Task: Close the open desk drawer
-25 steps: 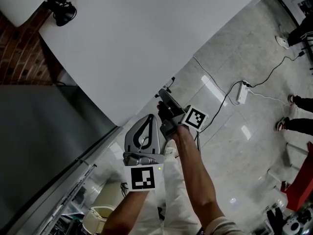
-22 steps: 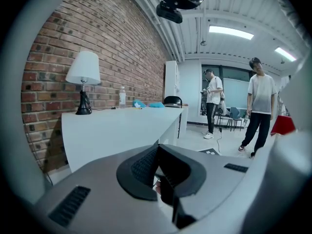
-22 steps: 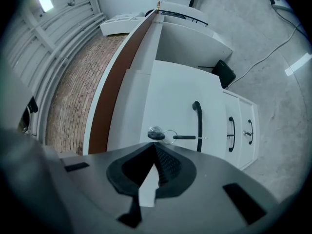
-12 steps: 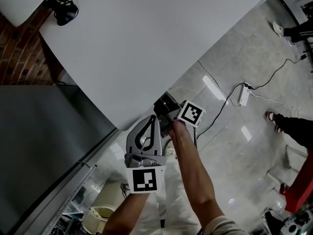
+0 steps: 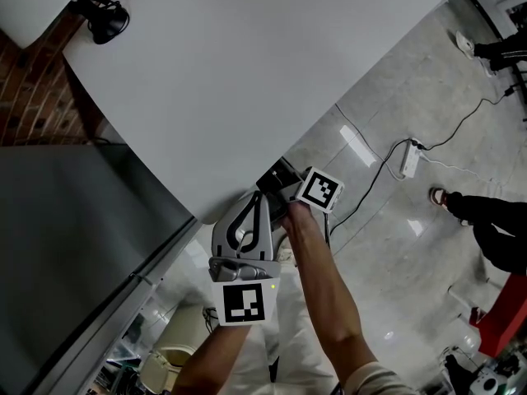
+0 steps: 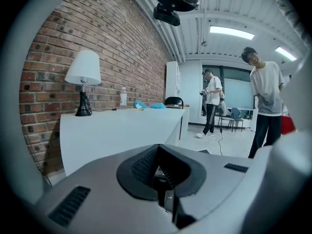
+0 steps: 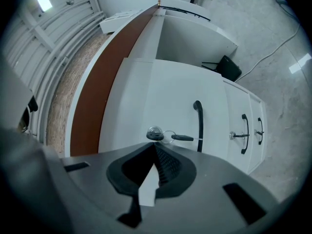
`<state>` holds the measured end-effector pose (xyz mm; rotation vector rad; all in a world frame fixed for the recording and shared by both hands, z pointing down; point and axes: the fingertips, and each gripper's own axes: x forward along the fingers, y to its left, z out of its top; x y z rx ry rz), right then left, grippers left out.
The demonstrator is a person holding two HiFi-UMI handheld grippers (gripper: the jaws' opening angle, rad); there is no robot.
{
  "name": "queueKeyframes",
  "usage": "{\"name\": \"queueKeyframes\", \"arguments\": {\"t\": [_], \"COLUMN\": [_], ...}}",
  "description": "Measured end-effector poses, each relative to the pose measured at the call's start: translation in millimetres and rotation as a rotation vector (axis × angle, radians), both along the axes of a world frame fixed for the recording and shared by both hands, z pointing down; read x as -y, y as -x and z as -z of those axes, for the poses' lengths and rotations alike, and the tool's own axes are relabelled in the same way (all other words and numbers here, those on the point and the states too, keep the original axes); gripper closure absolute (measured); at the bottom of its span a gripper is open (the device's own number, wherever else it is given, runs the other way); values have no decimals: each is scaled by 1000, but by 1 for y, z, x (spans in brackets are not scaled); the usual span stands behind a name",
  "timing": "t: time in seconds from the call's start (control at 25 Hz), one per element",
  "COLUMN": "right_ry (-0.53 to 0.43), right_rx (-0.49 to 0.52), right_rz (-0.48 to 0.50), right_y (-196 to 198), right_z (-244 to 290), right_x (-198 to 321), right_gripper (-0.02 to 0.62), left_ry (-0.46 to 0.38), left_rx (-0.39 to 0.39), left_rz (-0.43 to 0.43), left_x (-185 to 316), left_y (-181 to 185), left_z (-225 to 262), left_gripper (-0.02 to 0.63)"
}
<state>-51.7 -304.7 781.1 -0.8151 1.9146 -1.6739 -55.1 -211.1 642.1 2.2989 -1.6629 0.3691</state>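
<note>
Left grey two-jaw gripper: jaws pressed together, empty, idle beside the white desk top. Right grey two-jaw gripper: jaws together too, nothing held, aimed at the white drawer front under the desk edge. It looks proud of the lower drawers. I'd push square on bare panel, clear of the silver lock with its key and the black bar handle — straight in.

Right tongs sit before the drawer front, seemingly near its handle.

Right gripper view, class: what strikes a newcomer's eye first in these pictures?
The white drawer front fills the view, with a black handle and a key hanging from its lock, just beyond the shut right hand-held gripper. In the head view, the broad white desk top dominates.
</note>
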Motion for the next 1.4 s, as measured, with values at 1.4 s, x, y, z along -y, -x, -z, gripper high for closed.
{"name": "queueKeyframes", "arguments": {"t": [1.4], "right_ry": [10], "right_rx": [-47], "right_rz": [-34], "right_y": [-14], "right_z": [6], "right_x": [-12], "right_gripper": [592], "left_ry": [-13], "left_rx": [11], "left_rz": [-1], "left_x": [-9], "left_y": [1], "left_z": [11], "left_gripper": [598]}}
